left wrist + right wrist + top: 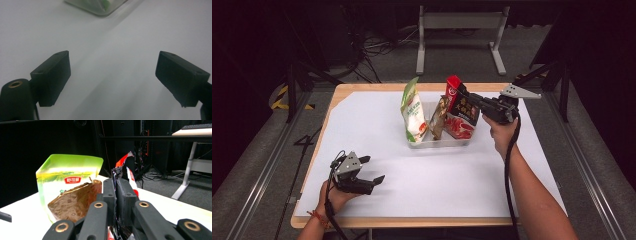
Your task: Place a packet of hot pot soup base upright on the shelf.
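A clear tray (439, 143) stands at the table's middle back, with three pouches upright in it. A green and white pouch (413, 111) (63, 177) is on its left, a brown foil pouch (438, 117) (75, 202) in the middle, a red and black pouch (460, 112) (127, 173) on the right. My right gripper (464, 95) (115, 195) is shut on the upper edge of the red and black pouch. My left gripper (373, 170) (112, 75) rests open near the front left, nothing between its jaws. A corner of the tray (100, 7) lies ahead of it.
A white sheet (492, 170) covers most of the wooden table (342, 92). Beyond the table are a grey desk frame (459, 30), cables on the floor and dark tripod legs (292, 85) at both sides.
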The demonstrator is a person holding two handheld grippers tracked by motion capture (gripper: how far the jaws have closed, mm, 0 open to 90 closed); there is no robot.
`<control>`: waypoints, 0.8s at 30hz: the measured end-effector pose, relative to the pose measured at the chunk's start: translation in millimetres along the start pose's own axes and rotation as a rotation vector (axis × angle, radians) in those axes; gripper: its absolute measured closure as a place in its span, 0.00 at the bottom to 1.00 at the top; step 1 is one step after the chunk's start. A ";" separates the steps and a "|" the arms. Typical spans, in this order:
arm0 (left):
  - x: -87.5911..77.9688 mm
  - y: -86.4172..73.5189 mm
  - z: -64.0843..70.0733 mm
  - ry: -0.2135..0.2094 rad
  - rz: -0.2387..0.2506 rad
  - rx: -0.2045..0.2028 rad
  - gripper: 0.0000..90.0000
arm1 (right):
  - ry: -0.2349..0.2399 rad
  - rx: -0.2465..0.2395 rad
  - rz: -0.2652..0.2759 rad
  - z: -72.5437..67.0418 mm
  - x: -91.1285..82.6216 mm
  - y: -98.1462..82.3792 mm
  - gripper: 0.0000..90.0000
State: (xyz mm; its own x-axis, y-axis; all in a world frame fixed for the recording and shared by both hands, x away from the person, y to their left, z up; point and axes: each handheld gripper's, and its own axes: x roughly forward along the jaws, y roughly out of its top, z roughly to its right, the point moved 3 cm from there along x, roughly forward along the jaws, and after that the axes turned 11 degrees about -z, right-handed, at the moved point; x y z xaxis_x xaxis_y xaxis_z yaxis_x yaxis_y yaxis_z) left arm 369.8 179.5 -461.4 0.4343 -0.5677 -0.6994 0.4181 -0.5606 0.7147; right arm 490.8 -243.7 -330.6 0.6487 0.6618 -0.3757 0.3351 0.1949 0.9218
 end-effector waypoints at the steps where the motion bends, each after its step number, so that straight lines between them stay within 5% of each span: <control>1: -0.7 -0.3 0.2 0.004 0.000 0.000 0.15 | -0.005 -0.005 -0.005 -0.8 -0.5 -0.4 0.94; 24: 0.5 -0.5 0.0 0.012 -0.011 0.014 0.15 | -0.061 -0.063 -0.084 -4.1 -5.9 3.6 0.88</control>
State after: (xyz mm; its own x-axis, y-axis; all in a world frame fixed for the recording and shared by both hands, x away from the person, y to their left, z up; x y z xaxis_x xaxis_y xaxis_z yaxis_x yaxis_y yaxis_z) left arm 369.9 179.5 -462.1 0.4395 -0.5541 -0.7070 0.4116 -0.5754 0.7068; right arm 485.3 -244.0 -324.8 0.6615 0.5961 -0.4550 0.3475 0.2941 0.8904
